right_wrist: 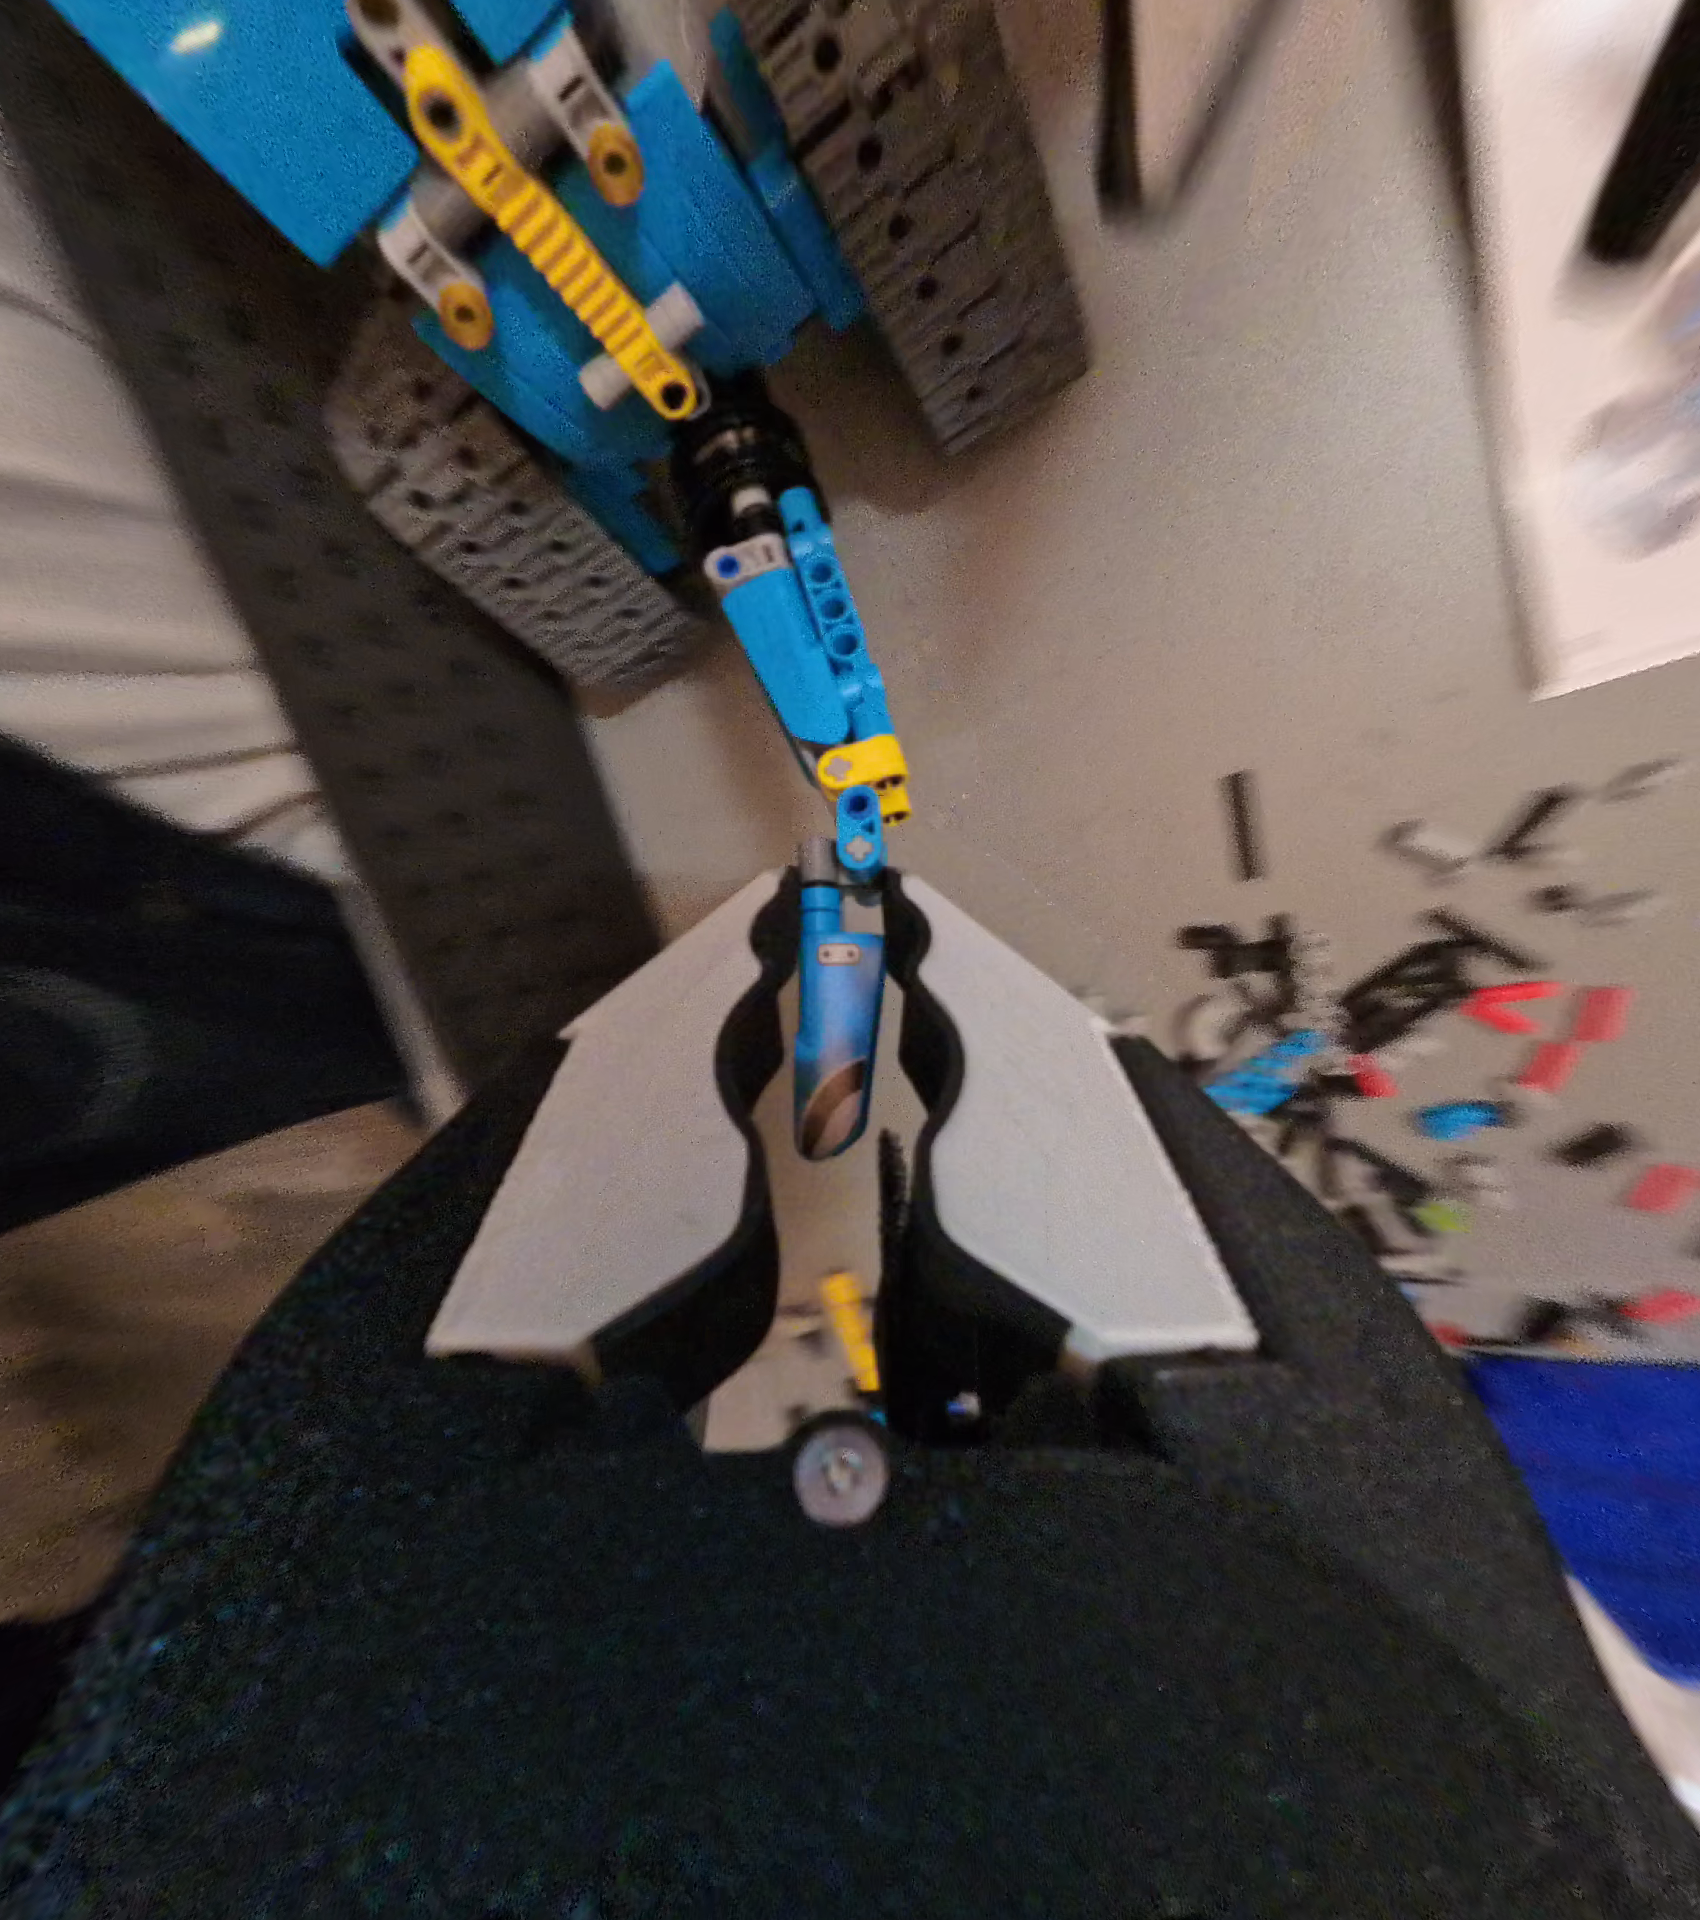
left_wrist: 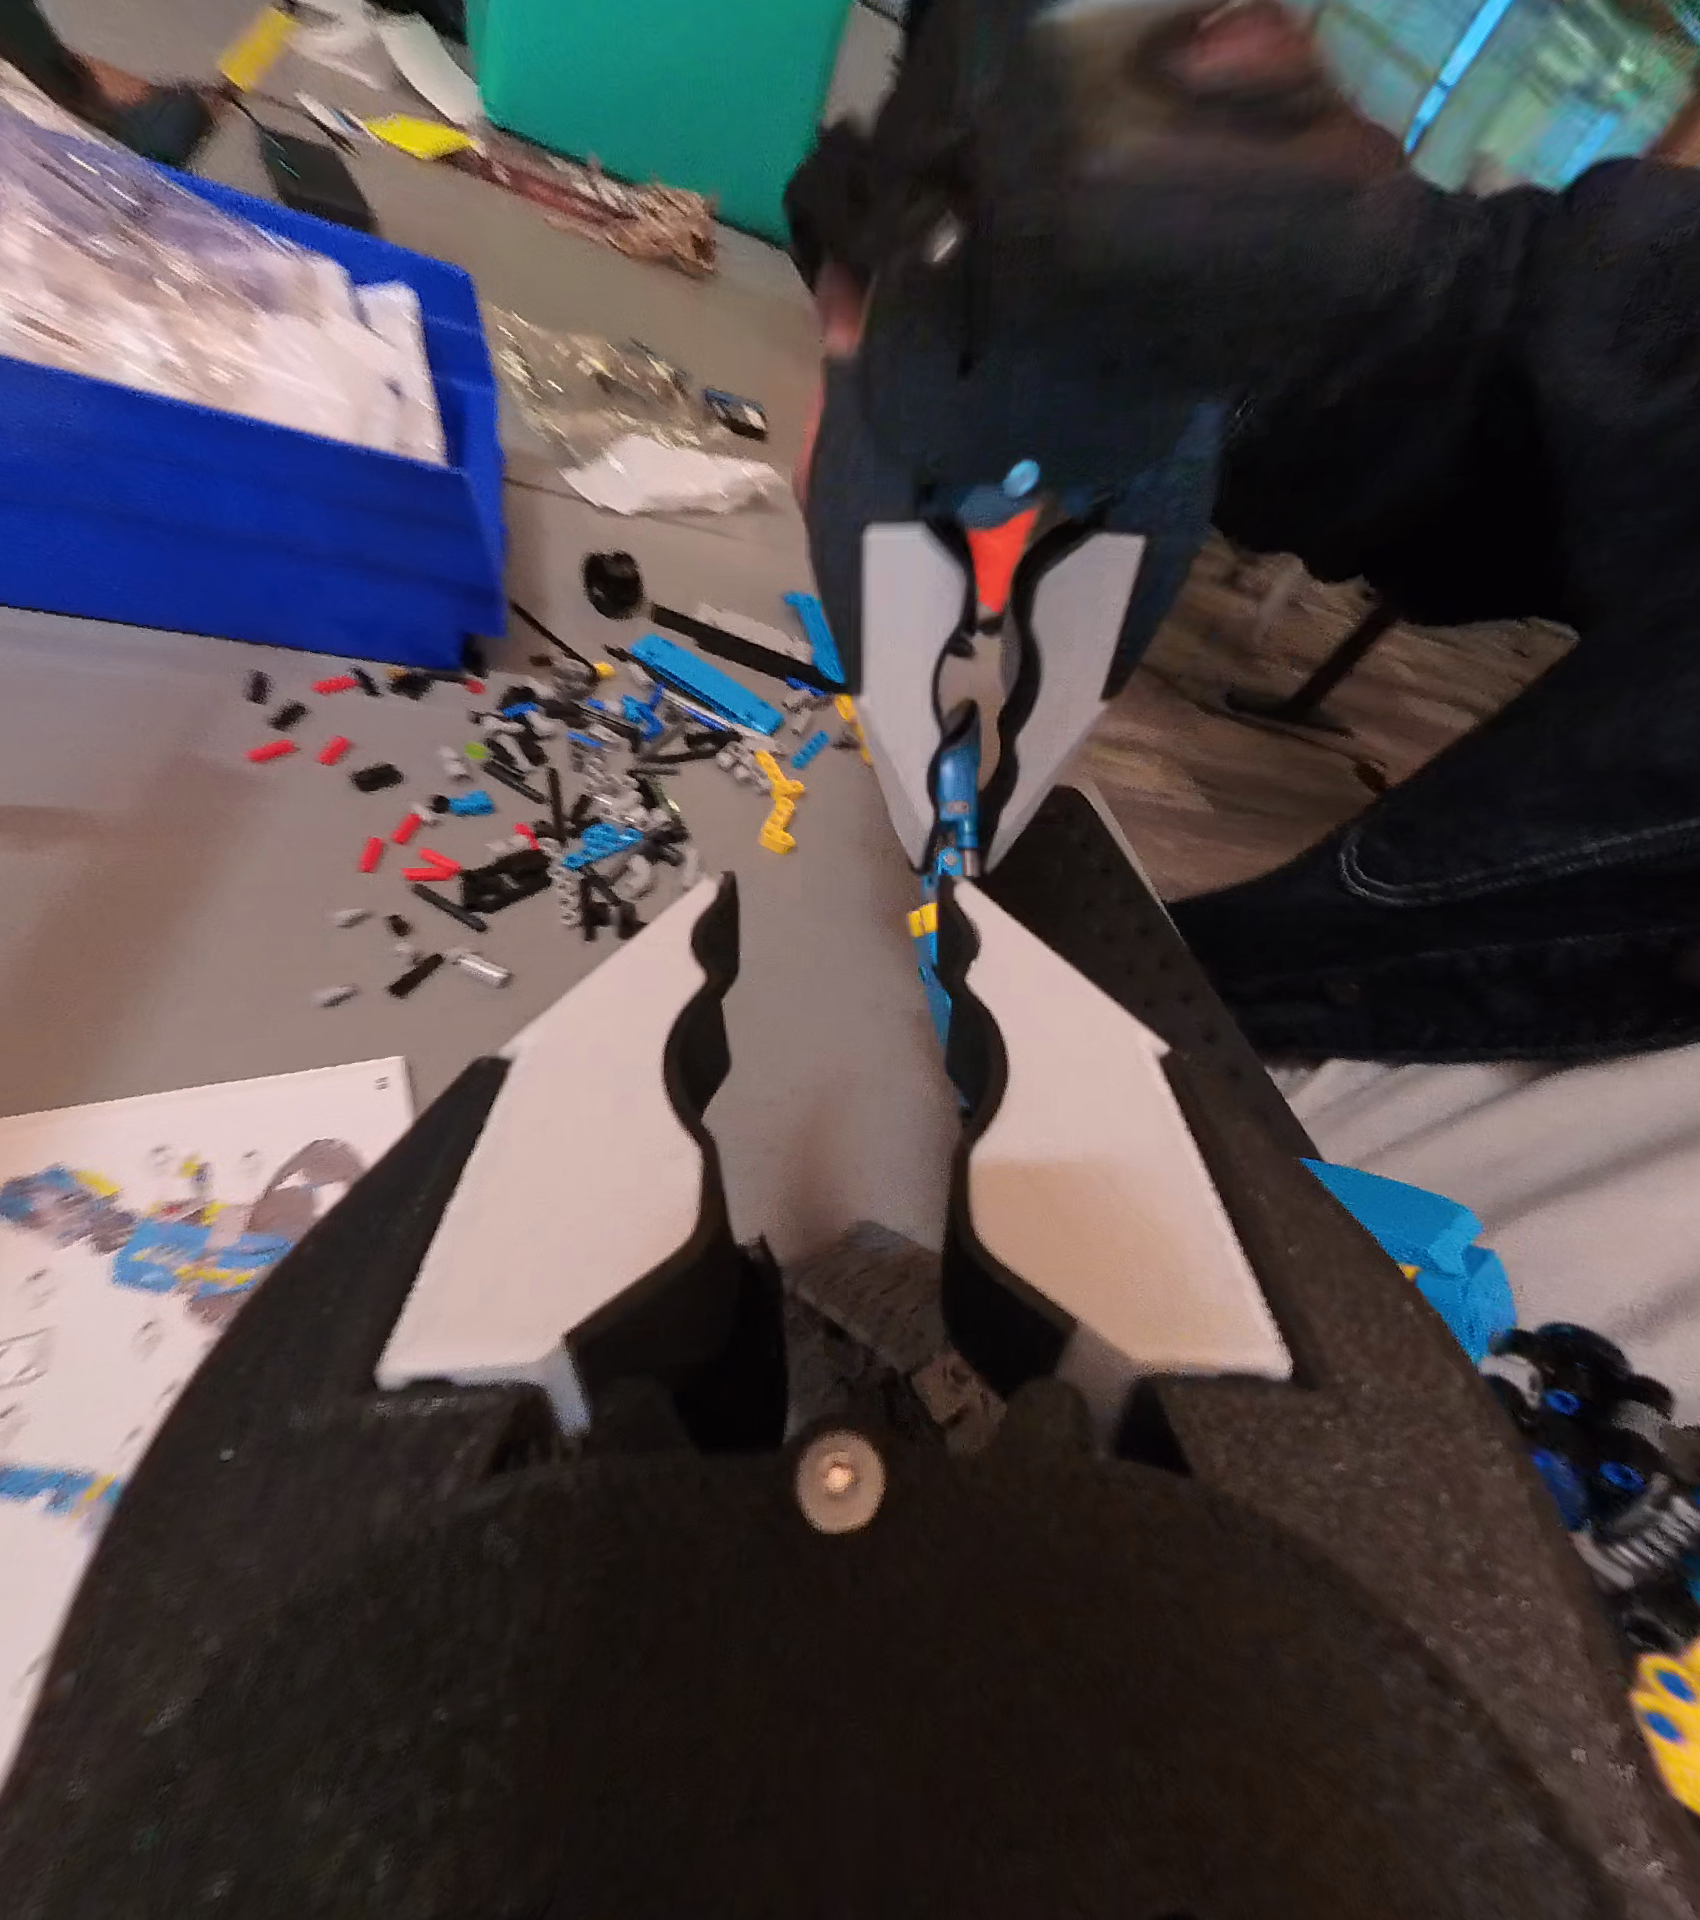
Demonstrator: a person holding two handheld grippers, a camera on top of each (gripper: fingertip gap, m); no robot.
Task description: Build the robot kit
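Observation:
My right gripper (right_wrist: 838, 883) is shut on a blue slanted-end piece (right_wrist: 835, 1003) at the tip of a blue brick boom (right_wrist: 804, 634) with a yellow connector (right_wrist: 867, 771). The boom belongs to a blue tracked brick model (right_wrist: 617, 208) with grey tracks (right_wrist: 913, 208). In the left wrist view the right gripper (left_wrist: 952, 854) comes from above, holding the same blue piece (left_wrist: 960, 769). My left gripper (left_wrist: 835, 888) is open and empty, and its right fingertip (left_wrist: 971, 914) lies beside the boom (left_wrist: 932, 971). Part of the model (left_wrist: 1407, 1236) shows at its right.
A heap of small loose brick pieces (left_wrist: 565, 790) lies on the grey table (left_wrist: 98, 883), with a blue bin (left_wrist: 202, 509) of bags behind it. A printed booklet (left_wrist: 98, 1299) lies at the left. A person in a dark jacket (left_wrist: 1500, 468) sits at the table's right edge. The gap from one gripper's tips to the other's is roughly 11 cm.

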